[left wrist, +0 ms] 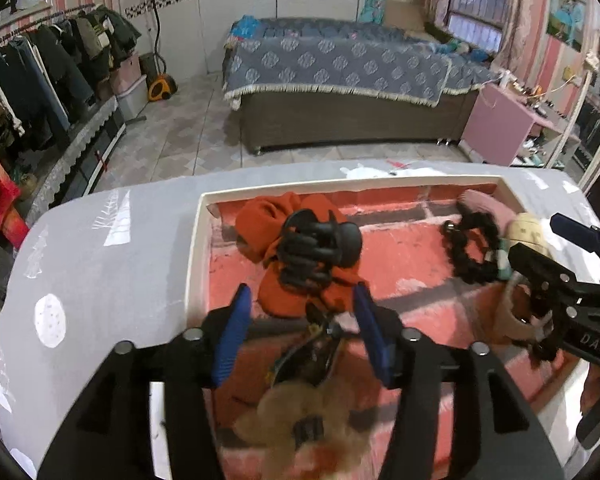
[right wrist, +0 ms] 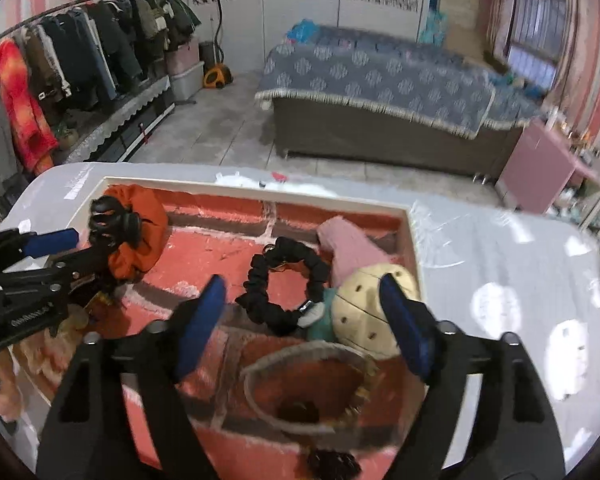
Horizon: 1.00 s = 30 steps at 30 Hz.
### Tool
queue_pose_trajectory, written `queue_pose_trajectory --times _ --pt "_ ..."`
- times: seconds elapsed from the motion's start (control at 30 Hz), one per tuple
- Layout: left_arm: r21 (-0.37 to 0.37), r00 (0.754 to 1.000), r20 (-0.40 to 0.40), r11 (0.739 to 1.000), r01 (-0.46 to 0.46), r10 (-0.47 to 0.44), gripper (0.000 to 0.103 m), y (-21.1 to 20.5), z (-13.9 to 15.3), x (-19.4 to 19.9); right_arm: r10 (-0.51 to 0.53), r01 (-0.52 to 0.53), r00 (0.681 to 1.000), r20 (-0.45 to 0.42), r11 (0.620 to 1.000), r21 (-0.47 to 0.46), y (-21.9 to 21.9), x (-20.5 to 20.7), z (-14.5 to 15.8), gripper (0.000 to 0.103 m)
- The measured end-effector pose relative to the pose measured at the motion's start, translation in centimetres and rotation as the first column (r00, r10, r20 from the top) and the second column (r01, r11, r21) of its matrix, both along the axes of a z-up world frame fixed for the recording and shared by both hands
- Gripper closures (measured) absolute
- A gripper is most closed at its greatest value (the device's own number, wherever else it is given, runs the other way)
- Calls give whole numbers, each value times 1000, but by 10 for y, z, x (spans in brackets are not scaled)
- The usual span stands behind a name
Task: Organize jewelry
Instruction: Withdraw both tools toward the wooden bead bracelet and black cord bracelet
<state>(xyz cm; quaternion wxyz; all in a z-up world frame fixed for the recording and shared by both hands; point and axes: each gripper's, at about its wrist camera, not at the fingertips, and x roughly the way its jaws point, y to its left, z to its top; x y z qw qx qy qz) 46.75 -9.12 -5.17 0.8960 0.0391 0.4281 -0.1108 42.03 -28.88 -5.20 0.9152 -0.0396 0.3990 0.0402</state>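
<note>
Claw clip [left wrist: 320, 250] on scrunchie [left wrist: 272, 220], tray [left wrist: 198, 248] left end.

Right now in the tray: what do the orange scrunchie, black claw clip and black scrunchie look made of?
Orange scrunchie: soft matte woven fabric, gathered into folds.
Black claw clip: likely hard plastic, smooth with a dull sheen, rigid curved teeth.
Black scrunchie: matte fabric, tightly ruched into a ring; a small shiny bit at its lower edge could be metal or plastic, too blurred to tell.

Bare tray floor [right wrist: 236, 248] lies open between the orange scrunchie [right wrist: 140, 232] and the black scrunchie [right wrist: 288, 288]
</note>
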Motion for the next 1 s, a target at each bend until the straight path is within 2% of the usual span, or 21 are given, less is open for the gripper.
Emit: queue_pose_trajectory --times 0.07,0.23,0.33,0.53,0.6,0.63,0.8,0.9,1.0 --pt "-10 1000 20 1000 -1 1 41 6 6 -12 -6 6 1000 17 1000 2 -3 -14 6 17" --pt "-32 997 76 999 -5 8 37 19 20 -46 -21 21 998 65 1000 -2 -11 -50 13 10" --pt "-61 995 94 998 -14 19 24 27 23 -66 -34 35 995 93 999 -10 -11 -70 16 6" --pt "-97 994 108 995 -10 21 24 34 25 -109 -43 46 990 133 999 -17 -13 -118 14 5" --pt "-105 993 115 994 -19 31 19 38 26 -125 -52 55 988 145 998 -14 -15 -136 13 5" --pt "-107 992 121 994 -29 42 12 41 27 -133 -57 59 987 148 998 -10 -17 -143 12 5" --pt "-116 989 136 993 -38 54 12 45 29 -165 -107 102 985 133 994 48 -29 -179 5 5" --pt "-90 987 152 995 -36 49 11 45 27 -183 -133 125 983 125 990 69 -30 -198 0 4" --pt "-73 984 165 996 -57 68 6 48 21 -197 -147 140 984 106 988 63 -30 -214 -8 4"
